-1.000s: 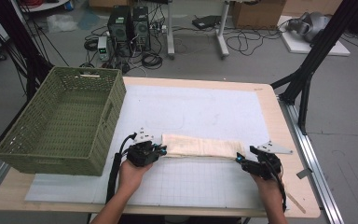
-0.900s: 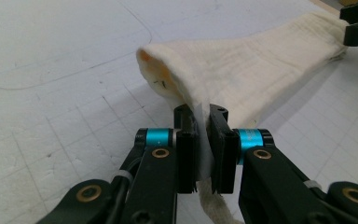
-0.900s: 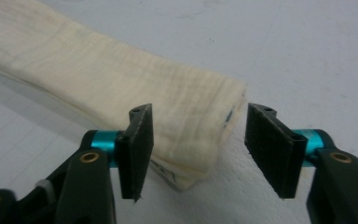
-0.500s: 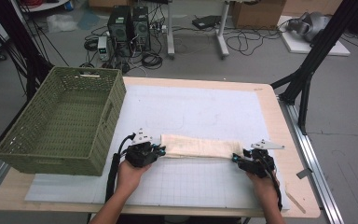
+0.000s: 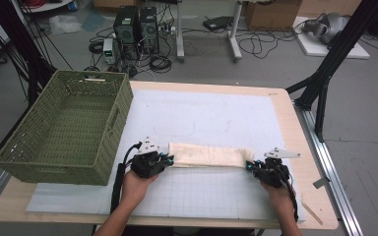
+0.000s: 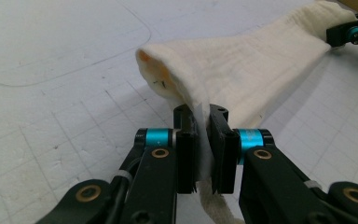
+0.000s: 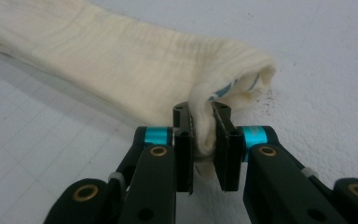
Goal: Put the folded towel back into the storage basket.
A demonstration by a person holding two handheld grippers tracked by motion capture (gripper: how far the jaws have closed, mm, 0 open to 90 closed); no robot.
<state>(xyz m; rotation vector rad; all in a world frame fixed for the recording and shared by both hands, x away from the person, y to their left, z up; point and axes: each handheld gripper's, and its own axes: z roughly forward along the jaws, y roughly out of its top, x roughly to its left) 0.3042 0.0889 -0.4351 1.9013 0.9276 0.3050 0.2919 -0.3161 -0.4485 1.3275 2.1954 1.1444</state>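
Note:
A cream folded cloth (image 5: pixel 206 155) lies as a long strip on the white gridded mat (image 5: pixel 211 118), stretched between both grippers. My left gripper (image 5: pixel 166 160) is shut on the cloth's left end, and its own view has the cloth (image 6: pixel 242 74) pinched between the jaws of the gripper (image 6: pixel 201 140). At the strip's other end my right gripper (image 5: pixel 250 166) is shut on the cloth (image 7: pixel 121 60), with a fold squeezed between the jaws of that gripper (image 7: pixel 203 140). The far gripper (image 6: pixel 349 32) appears at the top right of the left gripper view.
A green woven basket (image 5: pixel 54 162) stands empty at the table's left side, close to my left hand. The wooden table edge (image 5: pixel 310 162) runs along the right. Computers and cables lie on the floor beyond the table.
My right gripper has shifted slightly leftward and forward with the cloth end. The left gripper has stayed put, and the strip looks a little shorter.

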